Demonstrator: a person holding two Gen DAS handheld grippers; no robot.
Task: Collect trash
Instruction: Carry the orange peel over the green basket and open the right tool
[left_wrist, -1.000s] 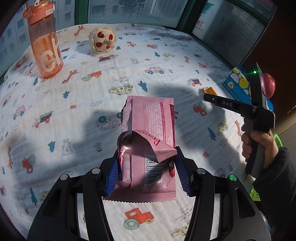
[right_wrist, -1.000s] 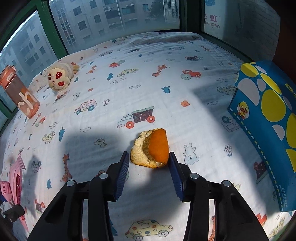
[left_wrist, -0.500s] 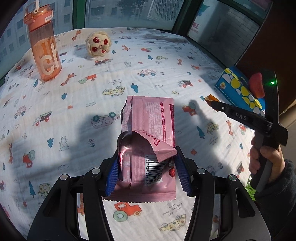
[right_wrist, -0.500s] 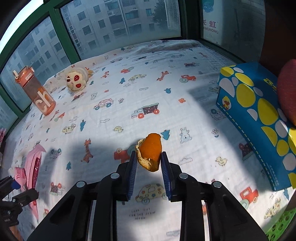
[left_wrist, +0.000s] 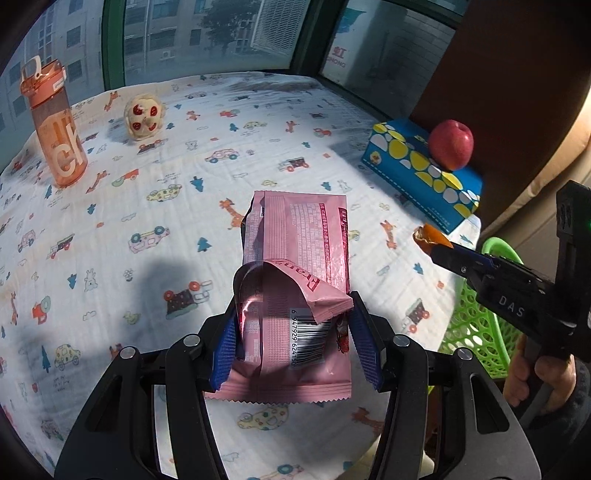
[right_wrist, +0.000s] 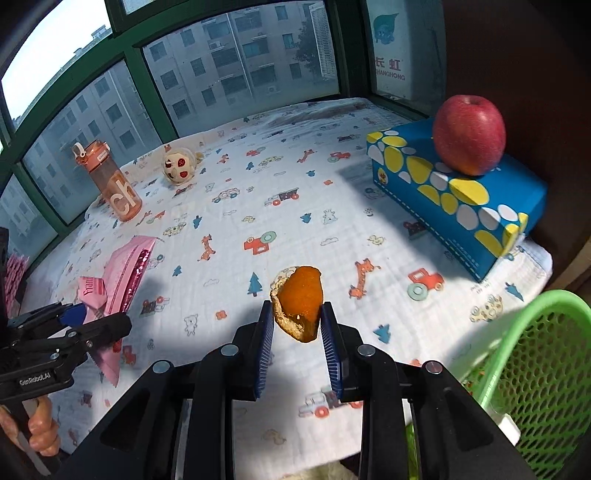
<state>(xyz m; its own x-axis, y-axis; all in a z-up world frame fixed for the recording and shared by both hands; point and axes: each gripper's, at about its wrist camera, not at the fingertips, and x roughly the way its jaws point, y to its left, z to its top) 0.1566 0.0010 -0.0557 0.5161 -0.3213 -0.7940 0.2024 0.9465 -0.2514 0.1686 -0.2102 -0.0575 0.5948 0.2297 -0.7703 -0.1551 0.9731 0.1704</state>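
My left gripper (left_wrist: 293, 332) is shut on a pink snack wrapper (left_wrist: 299, 258), torn open and folded over, held above the patterned cloth. The same wrapper (right_wrist: 118, 277) and left gripper (right_wrist: 79, 317) show at the left of the right wrist view. My right gripper (right_wrist: 297, 325) is shut on a piece of orange peel (right_wrist: 299, 301), lifted off the cloth. In the left wrist view that right gripper (left_wrist: 441, 251) comes in from the right with the orange peel (left_wrist: 428, 236) at its tip. A green mesh basket (right_wrist: 535, 354) stands off the table's near right corner, also seen as the basket (left_wrist: 476, 325) behind the right gripper.
A blue tissue box (right_wrist: 461, 199) with a red apple (right_wrist: 469, 134) on it lies at the right. An orange water bottle (right_wrist: 110, 184) and a small plush toy (right_wrist: 179, 168) stand at the far left by the window. The table cloth (right_wrist: 295, 206) ends near the basket.
The right gripper closed on the orange peel and lifted it off the cloth, moving right toward the basket. The left gripper, holding the wrapper, moved the same way and rose a little.
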